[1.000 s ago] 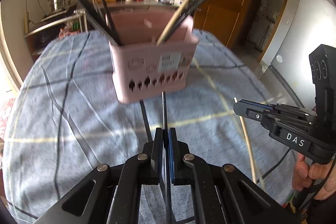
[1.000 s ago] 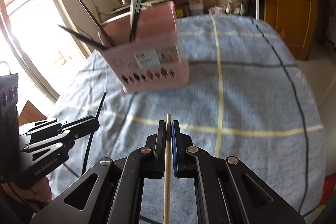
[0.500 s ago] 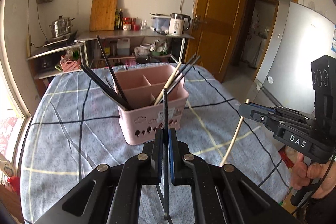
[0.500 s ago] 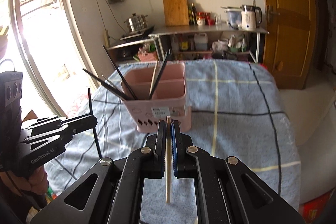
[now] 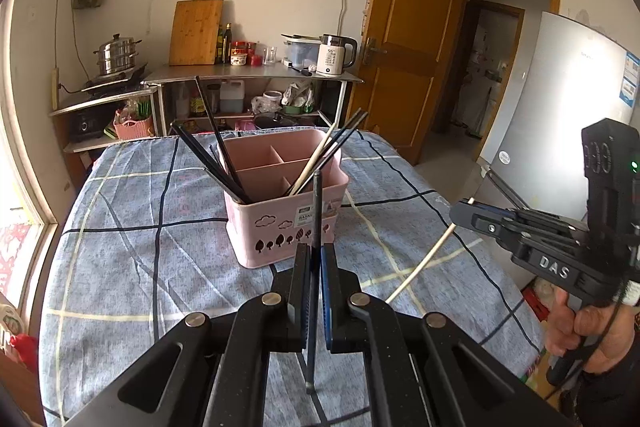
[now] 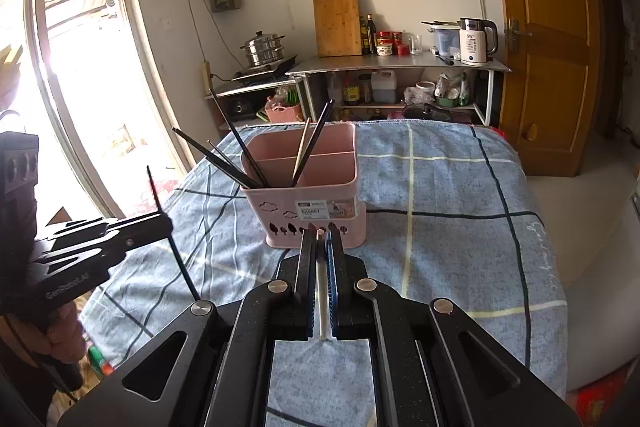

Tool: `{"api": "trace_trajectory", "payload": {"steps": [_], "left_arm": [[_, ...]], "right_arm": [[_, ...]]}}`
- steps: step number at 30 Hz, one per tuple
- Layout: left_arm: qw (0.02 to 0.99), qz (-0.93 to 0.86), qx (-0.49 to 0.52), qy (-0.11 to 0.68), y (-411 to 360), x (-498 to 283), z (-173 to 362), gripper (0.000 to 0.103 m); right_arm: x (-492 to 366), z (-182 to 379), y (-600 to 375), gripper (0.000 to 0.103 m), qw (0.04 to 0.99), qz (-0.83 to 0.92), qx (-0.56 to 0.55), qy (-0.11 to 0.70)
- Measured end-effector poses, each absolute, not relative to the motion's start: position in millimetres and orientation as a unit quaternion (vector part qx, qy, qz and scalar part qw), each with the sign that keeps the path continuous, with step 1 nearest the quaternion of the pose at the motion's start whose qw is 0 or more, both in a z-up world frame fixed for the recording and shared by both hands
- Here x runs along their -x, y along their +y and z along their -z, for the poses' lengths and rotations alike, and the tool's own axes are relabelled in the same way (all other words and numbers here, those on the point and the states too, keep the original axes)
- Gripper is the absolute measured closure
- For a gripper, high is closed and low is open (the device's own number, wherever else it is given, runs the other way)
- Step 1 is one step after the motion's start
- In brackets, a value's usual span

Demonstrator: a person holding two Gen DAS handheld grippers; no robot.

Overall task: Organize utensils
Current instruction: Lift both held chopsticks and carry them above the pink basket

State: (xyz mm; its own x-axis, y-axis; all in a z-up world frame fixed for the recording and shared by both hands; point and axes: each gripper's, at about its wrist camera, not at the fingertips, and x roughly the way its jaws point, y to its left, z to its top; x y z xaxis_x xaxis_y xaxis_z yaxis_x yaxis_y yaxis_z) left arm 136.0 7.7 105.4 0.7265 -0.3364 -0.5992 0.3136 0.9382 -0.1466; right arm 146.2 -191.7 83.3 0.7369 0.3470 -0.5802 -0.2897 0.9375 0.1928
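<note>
A pink divided utensil basket (image 5: 282, 211) stands on the blue checked tablecloth, several dark chopsticks and a pale one leaning in its compartments; it also shows in the right wrist view (image 6: 308, 203). My left gripper (image 5: 315, 251) is shut on a black chopstick (image 5: 316, 203) held upright, in front of the basket. My right gripper (image 6: 321, 239) is shut on a pale wooden chopstick (image 6: 321, 291), also in front of the basket. The right gripper shows in the left wrist view (image 5: 472, 215) with the pale chopstick (image 5: 424, 259) hanging down. The left gripper shows in the right wrist view (image 6: 160, 223).
The table (image 6: 460, 187) is covered by the cloth and drops off on the right. A steel shelf (image 5: 248, 75) with a kettle, jars and a cutting board stands behind it. A wooden door (image 5: 404, 39) and a fridge (image 5: 560, 99) are on the right.
Both grippers have risen and pulled back from the basket, each still holding its chopstick. The basket now sits farther away and lower in both views.
</note>
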Motion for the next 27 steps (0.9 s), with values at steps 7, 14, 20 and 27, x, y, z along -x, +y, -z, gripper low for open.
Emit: {"api": "trace_trajectory", "payload": {"steps": [7,14,20,27], "left_arm": [[0.926,0.176,0.009,0.333,11.3,-114.8,-112.2,0.099],[0.925,0.173,0.01,0.339,16.2,-107.8,-115.0,0.099],[0.927,0.176,0.022,0.331,19.3,-117.7,-125.5,0.099],[0.938,0.175,0.027,0.298,22.8,-139.3,-156.4,0.099]], "right_arm": [[-133.6,-84.4,-191.4,0.098,0.931,-0.17,-0.041,0.32],[-126.8,-89.1,-192.6,0.098,0.933,-0.172,-0.044,0.313],[-128.4,-103.2,-190.5,0.098,0.938,-0.175,-0.045,0.296],[-138.4,-129.1,-182.5,0.098,0.947,-0.181,-0.044,0.262]]}}
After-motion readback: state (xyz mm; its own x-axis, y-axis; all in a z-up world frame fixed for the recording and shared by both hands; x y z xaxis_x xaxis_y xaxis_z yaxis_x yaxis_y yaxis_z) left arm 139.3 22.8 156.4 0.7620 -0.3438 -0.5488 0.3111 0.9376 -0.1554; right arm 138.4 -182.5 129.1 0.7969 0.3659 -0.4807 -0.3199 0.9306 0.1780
